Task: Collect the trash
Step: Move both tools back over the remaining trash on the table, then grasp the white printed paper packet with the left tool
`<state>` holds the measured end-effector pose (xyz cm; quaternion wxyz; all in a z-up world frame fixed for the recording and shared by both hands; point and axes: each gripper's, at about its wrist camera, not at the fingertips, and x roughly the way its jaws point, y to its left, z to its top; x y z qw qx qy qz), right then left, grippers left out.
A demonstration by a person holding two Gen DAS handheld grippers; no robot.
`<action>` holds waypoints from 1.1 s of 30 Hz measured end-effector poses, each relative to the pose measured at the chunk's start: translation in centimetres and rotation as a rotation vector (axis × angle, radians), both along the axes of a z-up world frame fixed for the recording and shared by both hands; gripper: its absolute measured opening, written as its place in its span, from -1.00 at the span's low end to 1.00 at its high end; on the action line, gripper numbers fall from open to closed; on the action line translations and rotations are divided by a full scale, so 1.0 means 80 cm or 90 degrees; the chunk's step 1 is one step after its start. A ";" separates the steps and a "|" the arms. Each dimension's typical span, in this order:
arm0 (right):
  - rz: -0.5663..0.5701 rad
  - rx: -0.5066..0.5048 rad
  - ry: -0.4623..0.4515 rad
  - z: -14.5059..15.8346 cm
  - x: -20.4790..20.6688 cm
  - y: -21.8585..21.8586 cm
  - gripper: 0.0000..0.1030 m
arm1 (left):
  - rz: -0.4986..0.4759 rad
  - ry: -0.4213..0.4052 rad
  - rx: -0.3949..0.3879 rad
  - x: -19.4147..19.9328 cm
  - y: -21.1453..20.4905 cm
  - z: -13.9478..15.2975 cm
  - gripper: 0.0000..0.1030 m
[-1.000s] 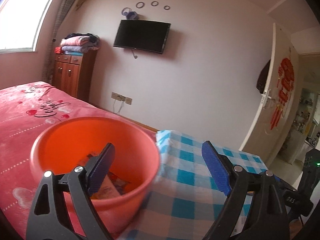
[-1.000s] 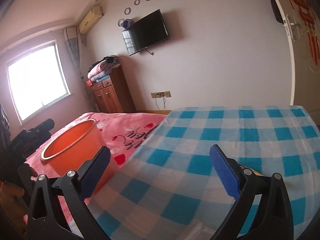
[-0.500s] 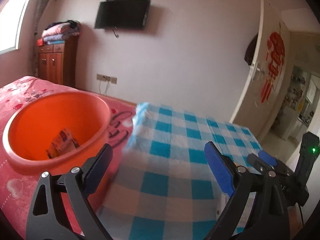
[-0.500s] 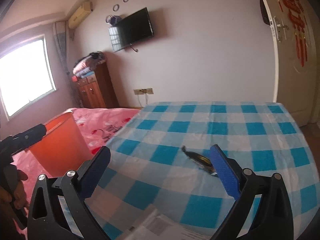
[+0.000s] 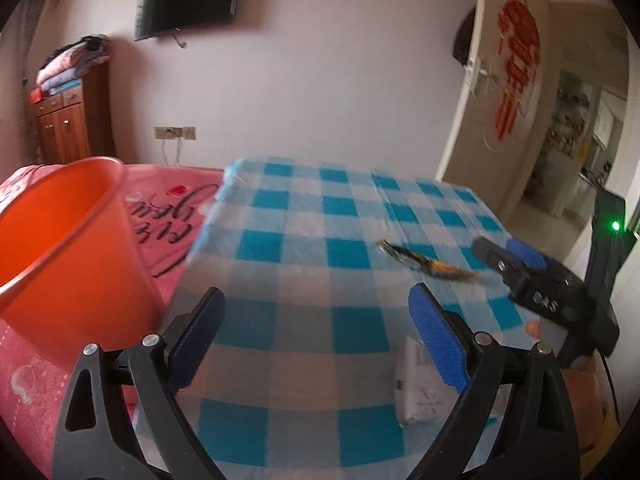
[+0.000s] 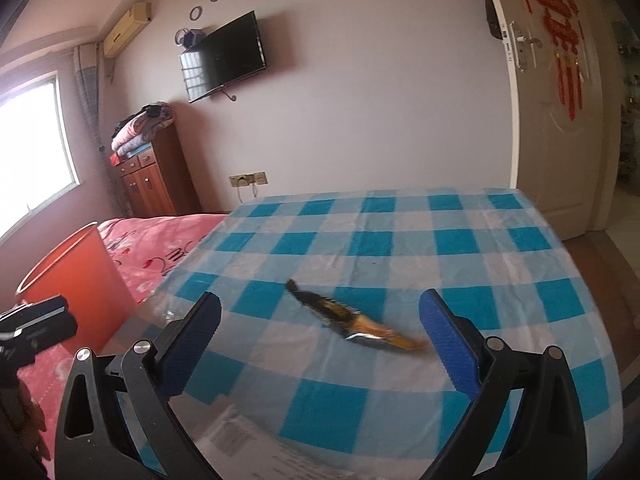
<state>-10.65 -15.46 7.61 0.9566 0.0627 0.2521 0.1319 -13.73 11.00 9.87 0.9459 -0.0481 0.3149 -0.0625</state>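
Sitting far left on the pink bed (image 5: 36, 364) is the orange bucket (image 5: 60, 236); both grippers, left (image 5: 316, 344) and right (image 6: 320, 344), gape wide and empty over the checked cloth (image 6: 400, 240), wrapper (image 6: 356, 322) lying between the right one's fingers.

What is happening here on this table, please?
A person is clearing trash with a hand-held gripper in each hand. Both the left hand-held gripper and the right hand-held gripper are open and hold nothing. A dark and orange wrapper lies on the blue checked tablecloth, in front of the right one. A white paper lies at the near edge. The orange bucket stands to the left, on the pink bedspread.
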 end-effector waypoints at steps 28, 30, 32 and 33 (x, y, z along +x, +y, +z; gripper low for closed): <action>-0.045 -0.018 0.047 -0.029 0.026 -0.085 0.90 | -0.234 0.259 -0.077 -0.037 -0.151 -0.092 0.81; -0.046 -0.008 0.054 -0.030 0.028 -0.093 0.90 | -0.226 0.265 -0.083 -0.031 -0.154 -0.096 0.81; -0.051 -0.003 0.063 -0.032 0.030 -0.099 0.90 | -0.219 0.262 -0.087 -0.026 -0.157 -0.096 0.81; -0.053 0.003 0.066 -0.032 0.031 -0.103 0.90 | -0.216 0.261 -0.089 -0.023 -0.158 -0.096 0.81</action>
